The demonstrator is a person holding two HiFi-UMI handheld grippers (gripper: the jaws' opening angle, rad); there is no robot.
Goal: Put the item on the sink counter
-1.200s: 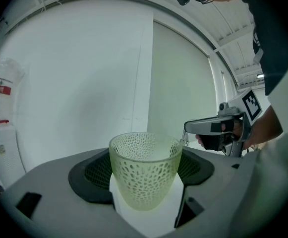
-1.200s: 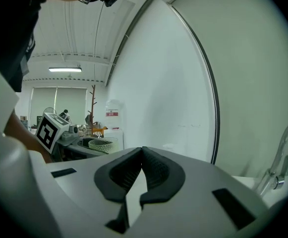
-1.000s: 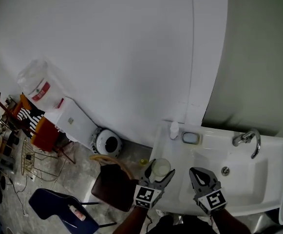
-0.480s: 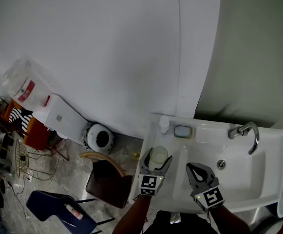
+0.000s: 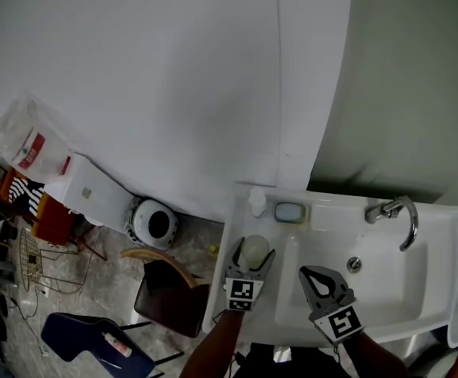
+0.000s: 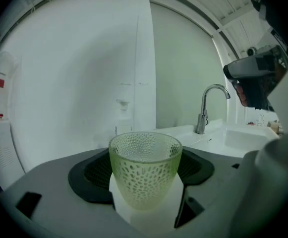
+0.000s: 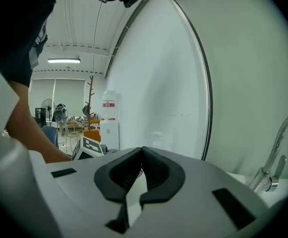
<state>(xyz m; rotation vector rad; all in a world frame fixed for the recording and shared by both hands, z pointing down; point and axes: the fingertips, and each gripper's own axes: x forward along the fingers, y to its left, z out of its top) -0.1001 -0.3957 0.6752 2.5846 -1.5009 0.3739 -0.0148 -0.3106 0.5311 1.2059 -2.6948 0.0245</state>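
A pale green dimpled glass cup [image 5: 255, 252] is upright between the jaws of my left gripper [image 5: 249, 260], which is shut on it over the left part of the white sink counter [image 5: 238, 211]. Whether the cup's base touches the counter I cannot tell. In the left gripper view the cup [image 6: 144, 167] fills the gap between the black pads [image 6: 91, 171]. My right gripper [image 5: 322, 283] hovers over the counter's front edge by the basin with its jaws shut and nothing in them; in its own view the right gripper [image 7: 143, 155] has its pads meeting.
At the back of the counter sit a small white bottle [image 5: 257, 201] and a soap dish [image 5: 289, 212]. A chrome faucet [image 5: 398, 211] arches over the basin [image 5: 386, 282]. Left of the sink, on the floor below, are a brown chair [image 5: 169, 294] and a blue chair [image 5: 94, 345].
My left gripper has carried the cup a little farther in over the counter, toward the soap dish. The right gripper has hardly moved. The head view has shifted.
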